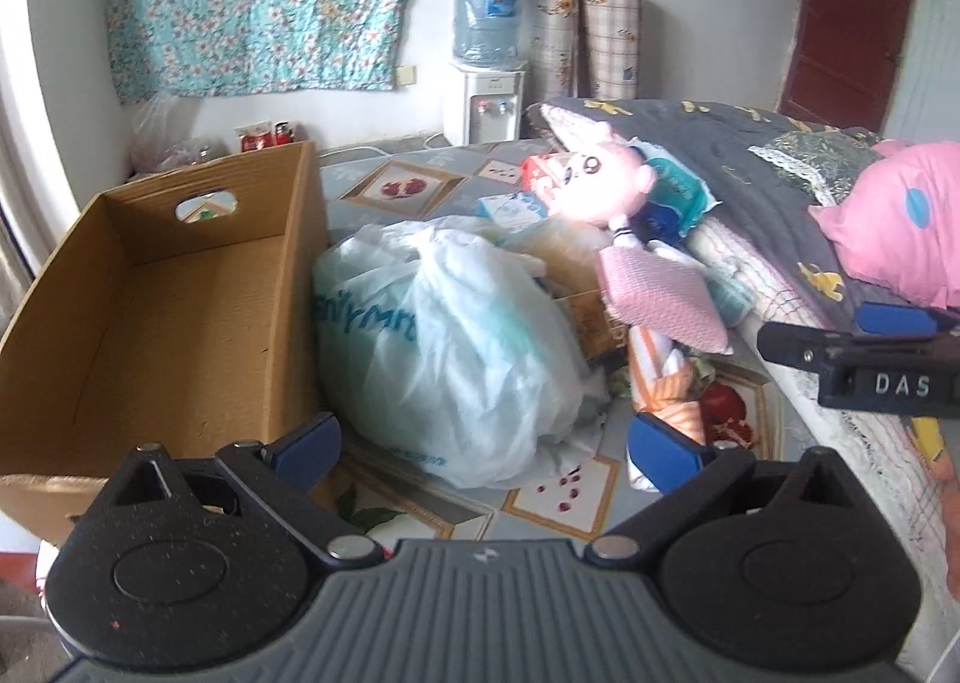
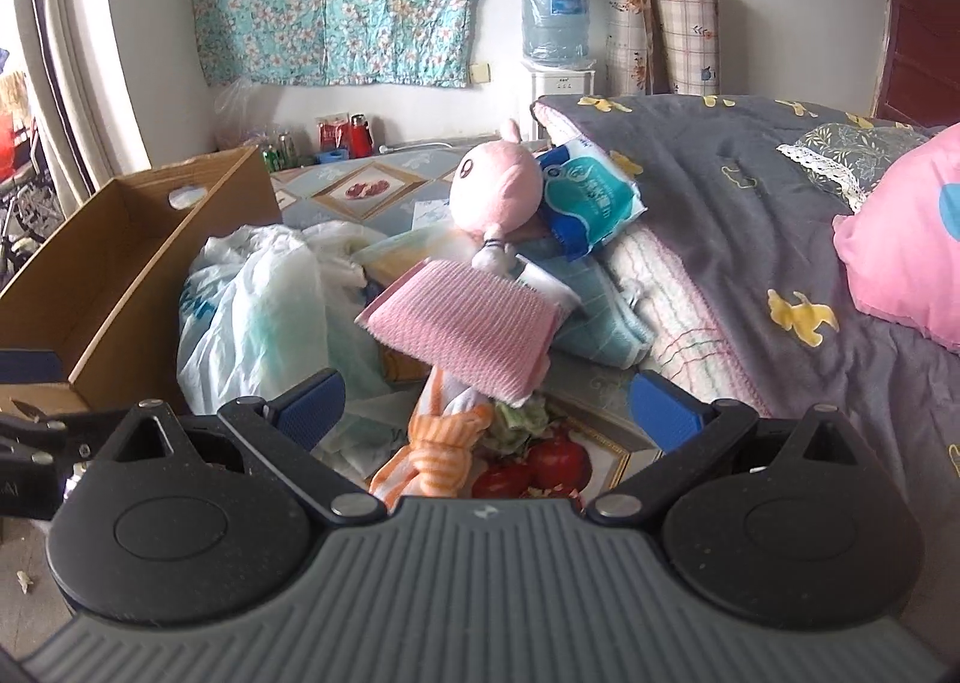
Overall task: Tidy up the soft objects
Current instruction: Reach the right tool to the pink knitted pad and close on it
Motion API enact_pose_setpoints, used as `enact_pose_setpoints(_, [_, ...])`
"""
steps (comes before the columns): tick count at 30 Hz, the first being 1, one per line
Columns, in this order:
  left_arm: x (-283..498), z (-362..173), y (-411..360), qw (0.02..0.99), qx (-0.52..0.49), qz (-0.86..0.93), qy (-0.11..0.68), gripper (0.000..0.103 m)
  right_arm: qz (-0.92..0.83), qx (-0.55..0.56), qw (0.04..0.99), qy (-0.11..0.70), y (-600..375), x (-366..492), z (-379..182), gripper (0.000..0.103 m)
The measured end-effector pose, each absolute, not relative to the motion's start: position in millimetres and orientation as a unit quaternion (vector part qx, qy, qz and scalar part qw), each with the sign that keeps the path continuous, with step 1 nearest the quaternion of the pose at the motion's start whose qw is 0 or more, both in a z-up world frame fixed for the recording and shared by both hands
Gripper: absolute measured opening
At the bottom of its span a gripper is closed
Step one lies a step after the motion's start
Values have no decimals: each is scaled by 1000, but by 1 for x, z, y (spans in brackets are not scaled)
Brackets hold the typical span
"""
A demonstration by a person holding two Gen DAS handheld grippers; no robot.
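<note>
Right wrist view shows my right gripper (image 2: 486,407) spread wide, the pink cloth (image 2: 462,326) just beyond its fingers, while my left gripper (image 1: 483,446) gapes toward the plastic bag (image 1: 444,347)

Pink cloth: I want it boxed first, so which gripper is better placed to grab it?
Right. The right gripper is open with the pink cloth straight ahead; the left gripper faces the plastic bag.
</note>
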State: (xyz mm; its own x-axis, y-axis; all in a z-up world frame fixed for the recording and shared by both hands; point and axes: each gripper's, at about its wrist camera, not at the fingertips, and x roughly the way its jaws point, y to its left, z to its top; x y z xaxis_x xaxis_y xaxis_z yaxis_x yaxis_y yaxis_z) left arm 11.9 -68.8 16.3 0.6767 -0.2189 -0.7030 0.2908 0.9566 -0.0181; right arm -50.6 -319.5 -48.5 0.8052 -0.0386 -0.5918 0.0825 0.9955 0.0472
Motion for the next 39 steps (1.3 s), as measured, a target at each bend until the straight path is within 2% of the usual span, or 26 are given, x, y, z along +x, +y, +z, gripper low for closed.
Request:
enact_pose_setpoints(5, [34,4,-108,904,39,-194,378,101,-22,29,955,296,-358,-29,-39,102])
enact_pose_setpoints(11, [50,-10,-148,900,28,-238,363,87,32,35,948,313,-378,17,-47,98])
enact_pose_setpoints(13, [56,-15,-157,901,24,-241,361,79,52,39,945,322,-382,32,-53,93])
enact_pose_setpoints(15, [62,-19,-163,898,15,-244,366,68,66,47,939,334,-383,49,-60,79])
enact_pose_setpoints(16, [66,-21,-163,895,7,-247,372,63,74,53,936,341,-384,56,-64,75])
enact_pose_setpoints(20, [81,-31,-168,883,-14,-252,395,48,101,81,922,364,-389,85,-80,51])
enact_pose_setpoints(22, [86,-36,-171,878,-13,-255,405,40,106,98,915,377,-391,97,-88,48])
enact_pose_setpoints(29, [98,-44,-181,863,-23,-275,423,41,103,152,898,400,-406,106,-107,46])
enact_pose_setpoints(35, [106,-45,-184,856,-39,-285,431,50,112,174,885,416,-408,97,-107,46])
enact_pose_setpoints(39, [113,-46,-182,855,-52,-279,433,53,108,145,896,406,-404,97,-100,48])
